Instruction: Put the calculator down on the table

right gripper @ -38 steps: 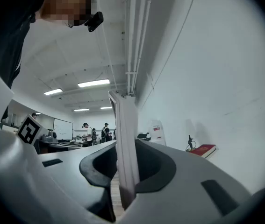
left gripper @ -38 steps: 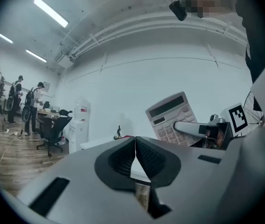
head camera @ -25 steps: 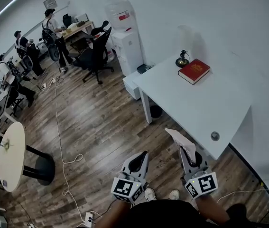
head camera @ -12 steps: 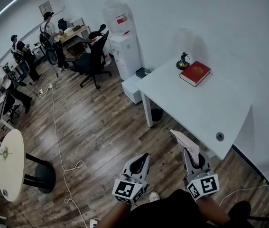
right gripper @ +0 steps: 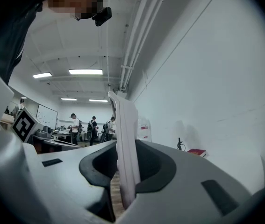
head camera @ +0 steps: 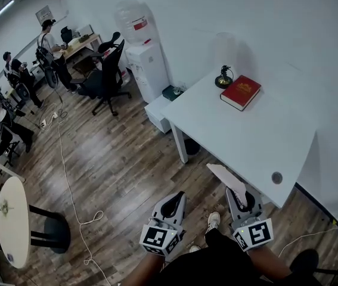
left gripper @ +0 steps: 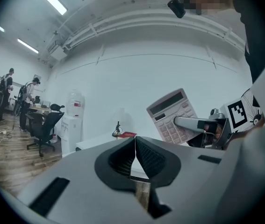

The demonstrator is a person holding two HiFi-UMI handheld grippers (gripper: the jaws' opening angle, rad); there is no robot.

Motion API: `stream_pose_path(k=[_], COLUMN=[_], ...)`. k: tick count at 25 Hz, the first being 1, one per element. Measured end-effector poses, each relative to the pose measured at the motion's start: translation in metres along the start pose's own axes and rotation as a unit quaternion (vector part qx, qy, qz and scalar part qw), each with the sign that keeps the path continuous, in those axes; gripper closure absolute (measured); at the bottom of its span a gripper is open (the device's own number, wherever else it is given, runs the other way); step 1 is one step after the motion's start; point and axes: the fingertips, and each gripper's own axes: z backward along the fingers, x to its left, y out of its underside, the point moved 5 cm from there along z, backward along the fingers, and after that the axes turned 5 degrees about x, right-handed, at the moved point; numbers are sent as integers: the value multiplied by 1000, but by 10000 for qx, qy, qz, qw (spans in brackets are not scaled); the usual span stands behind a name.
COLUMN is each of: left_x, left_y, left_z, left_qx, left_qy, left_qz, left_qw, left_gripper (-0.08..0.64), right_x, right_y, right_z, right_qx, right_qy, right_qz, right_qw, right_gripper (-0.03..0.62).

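Calculator [left gripper: 172, 115]: pale pink case, grey display strip, lighter keys. Edge-on in the right gripper view it reads off-white, possibly from the lighting.
Left tongs [head camera: 176, 196], right tongs [head camera: 236, 190]: grey shells, black ribbed pads [left gripper: 148, 157]. Marker cubes [head camera: 159, 237]: white with black square patterns.
Tabletop [head camera: 246, 136]: plain white; small grey disc [head camera: 276, 177] by its near edge.
Book [head camera: 241, 92], far corner: red cover, gold emblem.
Floor [head camera: 115, 165]: brown wood planks.
Water dispenser [head camera: 146, 61]: white, red label.

The lower end of the calculator [head camera: 223, 174] is hidden between the jaws of the right gripper [head camera: 238, 194]. The small dark object [head camera: 223, 77] at the far corner of the counter [head camera: 240, 136] is too small to be identified.
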Motion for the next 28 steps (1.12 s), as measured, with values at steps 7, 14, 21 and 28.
stream_pose_path(k=[7, 14, 21, 28], left_x=[24, 36, 45, 59], left_y=[-19, -32, -35, -41], left_z=[-69, -135, -187, -230], left_qx=[-53, 10, 56, 196], left_qy=[-33, 19, 22, 143], left_qz=[-70, -41, -62, -78], left_qw=[10000, 10000, 10000, 9997], left_gripper=[537, 537, 537, 537], right_x=[-49, -105, -149, -183], right_y=[-2, -4, 4, 5], right_z=[-53, -96, -128, -155], right_qx=[-4, 79, 156, 213], right_qy=[18, 57, 86, 245], right_qz=[-52, -98, -131, -238], right_qw=[10000, 9999, 9998, 9992], right_gripper=[489, 489, 489, 488])
